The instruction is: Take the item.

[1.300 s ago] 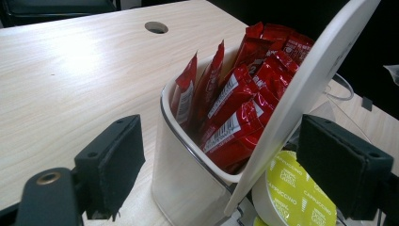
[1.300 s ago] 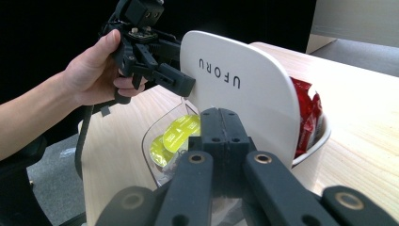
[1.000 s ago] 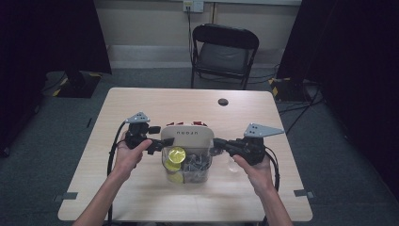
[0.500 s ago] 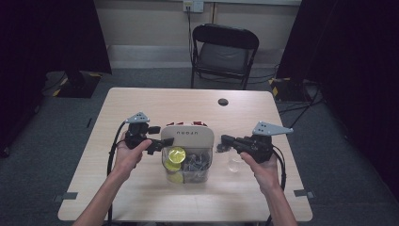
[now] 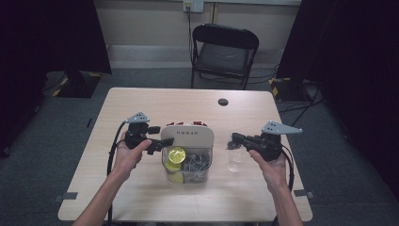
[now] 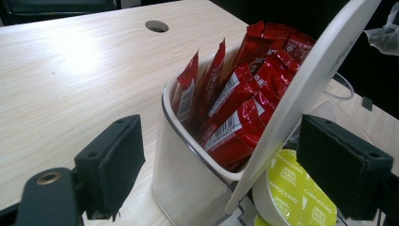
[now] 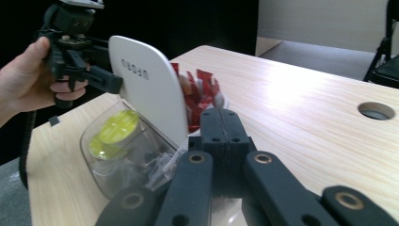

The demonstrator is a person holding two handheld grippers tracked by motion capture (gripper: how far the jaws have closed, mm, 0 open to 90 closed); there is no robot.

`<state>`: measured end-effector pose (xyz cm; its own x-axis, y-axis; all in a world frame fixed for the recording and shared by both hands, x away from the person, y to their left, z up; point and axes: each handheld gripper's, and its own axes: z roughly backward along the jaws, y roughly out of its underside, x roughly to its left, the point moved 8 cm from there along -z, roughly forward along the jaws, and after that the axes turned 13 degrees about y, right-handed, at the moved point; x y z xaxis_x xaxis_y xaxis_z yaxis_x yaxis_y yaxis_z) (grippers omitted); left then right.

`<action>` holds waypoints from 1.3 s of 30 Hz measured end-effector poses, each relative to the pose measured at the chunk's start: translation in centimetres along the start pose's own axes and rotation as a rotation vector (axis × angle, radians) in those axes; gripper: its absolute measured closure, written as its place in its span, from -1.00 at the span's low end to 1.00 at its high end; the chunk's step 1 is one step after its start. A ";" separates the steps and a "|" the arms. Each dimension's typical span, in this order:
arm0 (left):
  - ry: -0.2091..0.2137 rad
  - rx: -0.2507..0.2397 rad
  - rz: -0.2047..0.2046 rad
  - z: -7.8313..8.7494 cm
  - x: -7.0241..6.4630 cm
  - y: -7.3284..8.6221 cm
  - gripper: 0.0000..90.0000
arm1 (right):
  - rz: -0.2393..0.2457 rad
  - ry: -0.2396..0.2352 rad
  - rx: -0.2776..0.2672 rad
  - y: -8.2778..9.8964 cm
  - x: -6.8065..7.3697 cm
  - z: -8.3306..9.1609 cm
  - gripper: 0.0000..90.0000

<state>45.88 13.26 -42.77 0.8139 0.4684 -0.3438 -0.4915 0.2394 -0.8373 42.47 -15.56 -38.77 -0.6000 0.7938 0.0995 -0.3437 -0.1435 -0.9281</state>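
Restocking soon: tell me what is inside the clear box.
The clear box holds red packets behind the white lid, with yellow-green capsules and grey items in front. Its bottom layers are covered.

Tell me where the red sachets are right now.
In the high view, the red sachets stand upright in the rear compartment of the clear container at table centre, behind its raised white lid, between the two grippers.
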 end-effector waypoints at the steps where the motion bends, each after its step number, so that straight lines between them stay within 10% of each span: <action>1: 0.000 0.000 -0.001 0.0 0.0 0.0 -0.66 | -0.002 0.006 0.002 0.1 -0.2 0.0 1.00; 39: -0.005 0.001 0.004 0.1 0.0 0.0 -0.66 | 0.016 0.129 0.139 4.5 -3.2 -1.6 1.00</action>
<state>45.83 13.35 -42.75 0.8104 0.4735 -0.3449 -0.4948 0.2382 -0.8357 44.00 -17.82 -43.85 -0.5113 0.8589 0.0300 -0.4368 -0.2296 -0.8698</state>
